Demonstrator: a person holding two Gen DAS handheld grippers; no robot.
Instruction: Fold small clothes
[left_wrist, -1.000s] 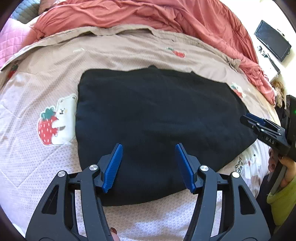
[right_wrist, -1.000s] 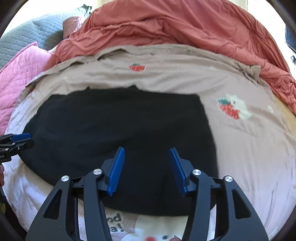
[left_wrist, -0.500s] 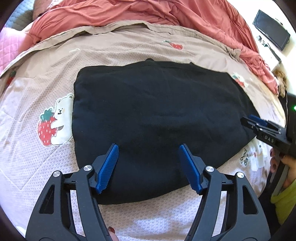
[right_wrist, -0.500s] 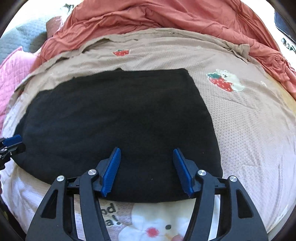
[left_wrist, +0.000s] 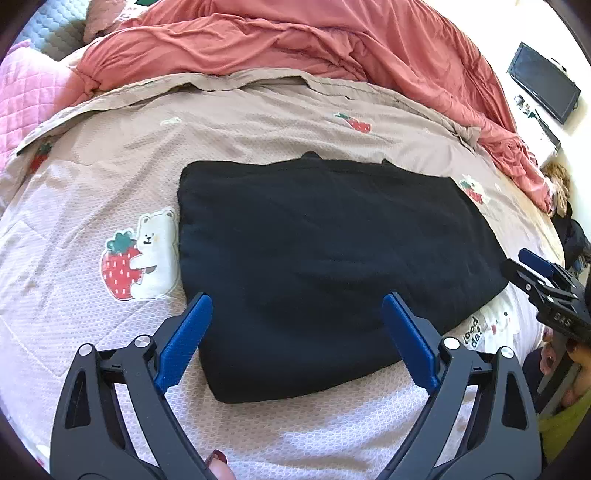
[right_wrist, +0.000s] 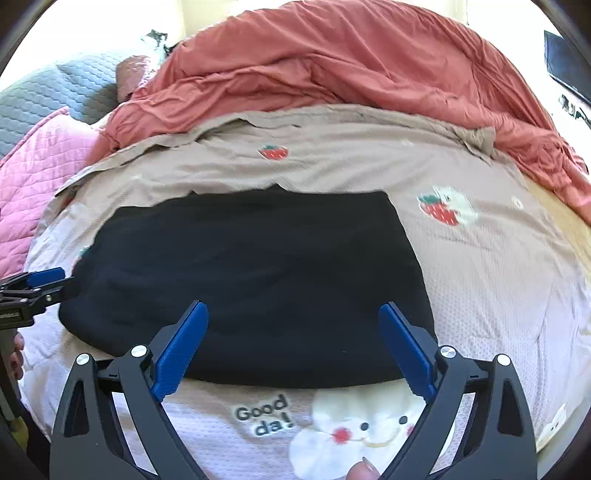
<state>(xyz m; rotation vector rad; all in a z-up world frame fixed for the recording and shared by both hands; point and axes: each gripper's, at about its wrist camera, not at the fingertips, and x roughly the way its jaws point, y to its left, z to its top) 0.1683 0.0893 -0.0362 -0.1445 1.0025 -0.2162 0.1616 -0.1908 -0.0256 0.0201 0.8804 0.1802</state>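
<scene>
garment: black folded cloth (left_wrist: 332, 266) lies flat on the beige strawberry-print bedspread (left_wrist: 258, 122).
left gripper (left_wrist: 295, 332): jaws have just been opening, now spread wide above the cloth's near edge, gripping nothing.
right gripper (right_wrist: 293, 332): likewise just opened wide, empty, over the near edge.
behind: rumpled coral blanket (right_wrist: 351, 66).

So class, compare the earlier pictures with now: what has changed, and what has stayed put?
Both the left gripper and right gripper have just been opening wide, nothing between their jaws, and have drawn back a little. The black garment stays folded flat on the bedcover.
</scene>
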